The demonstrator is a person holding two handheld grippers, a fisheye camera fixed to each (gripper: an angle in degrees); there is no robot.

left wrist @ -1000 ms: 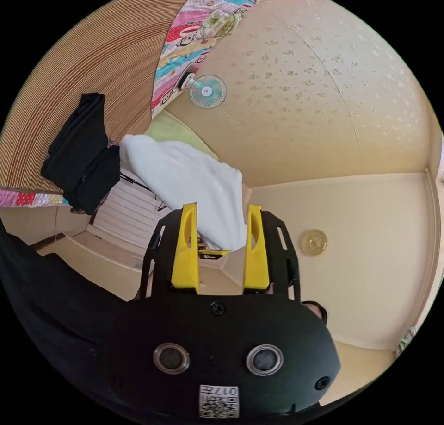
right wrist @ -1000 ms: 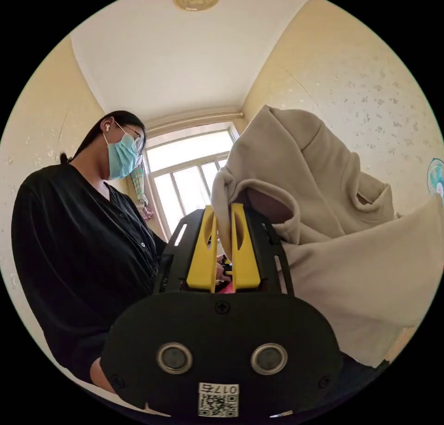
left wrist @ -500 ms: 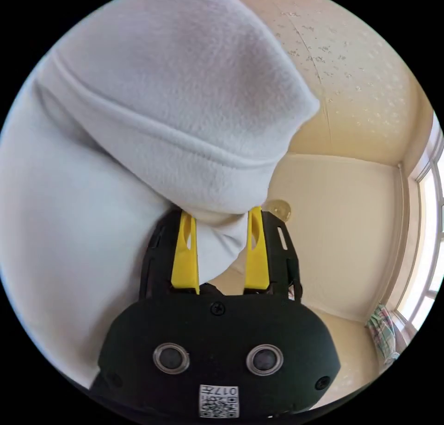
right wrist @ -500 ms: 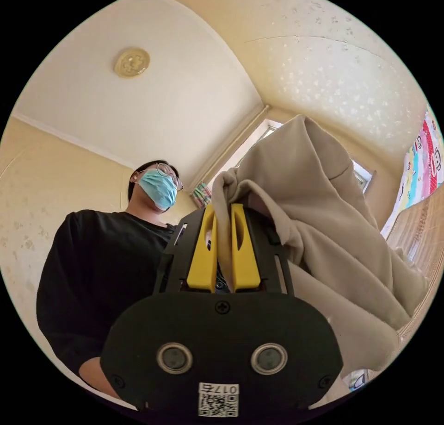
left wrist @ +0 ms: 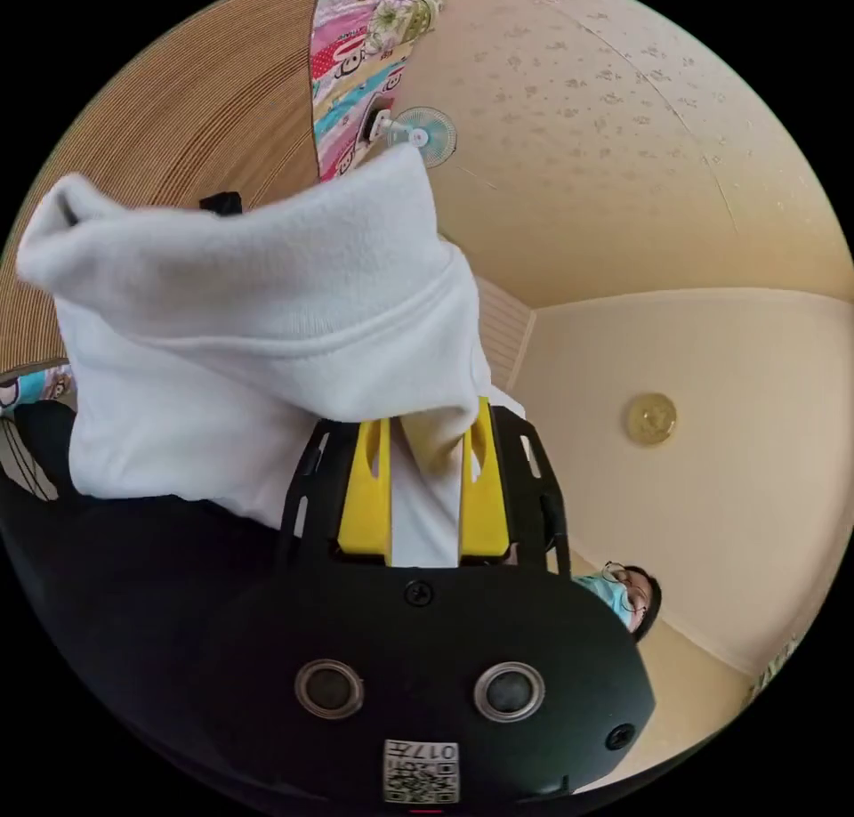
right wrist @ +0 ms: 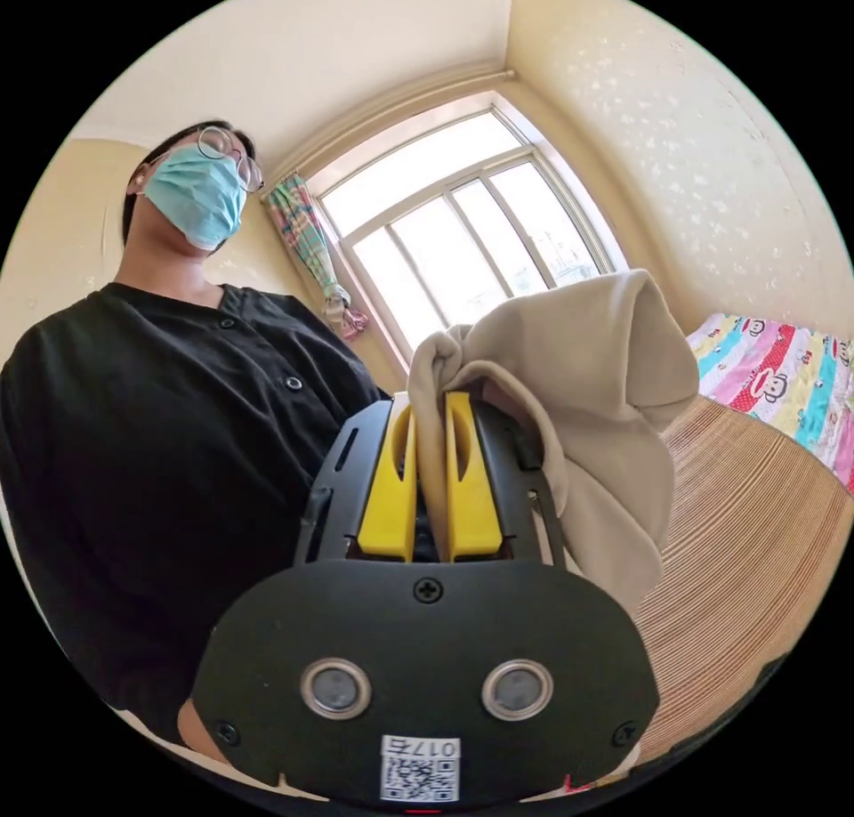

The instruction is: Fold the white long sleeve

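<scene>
The white long sleeve [left wrist: 267,301] is a thick fleece garment. In the left gripper view it hangs bunched over my left gripper [left wrist: 425,412], and a fold fills the gap between the two yellow jaws, which press on it. In the right gripper view the same garment [right wrist: 587,381] looks beige against the window light. My right gripper [right wrist: 430,403] is shut on a thin fold of it, and the rest droops to the right of the jaws.
A person in a black top [right wrist: 151,425] stands close behind the grippers. A striped woven mat [right wrist: 756,541] and a colourful quilt [right wrist: 783,363] lie at the right. A small fan [left wrist: 425,133], a window [right wrist: 463,230] and a ceiling lamp [left wrist: 651,418] are also in view.
My left jaws have drawn in on the white cloth that lay between them. The right gripper keeps its hold. Both cameras have swung, so the room has shifted in each view.
</scene>
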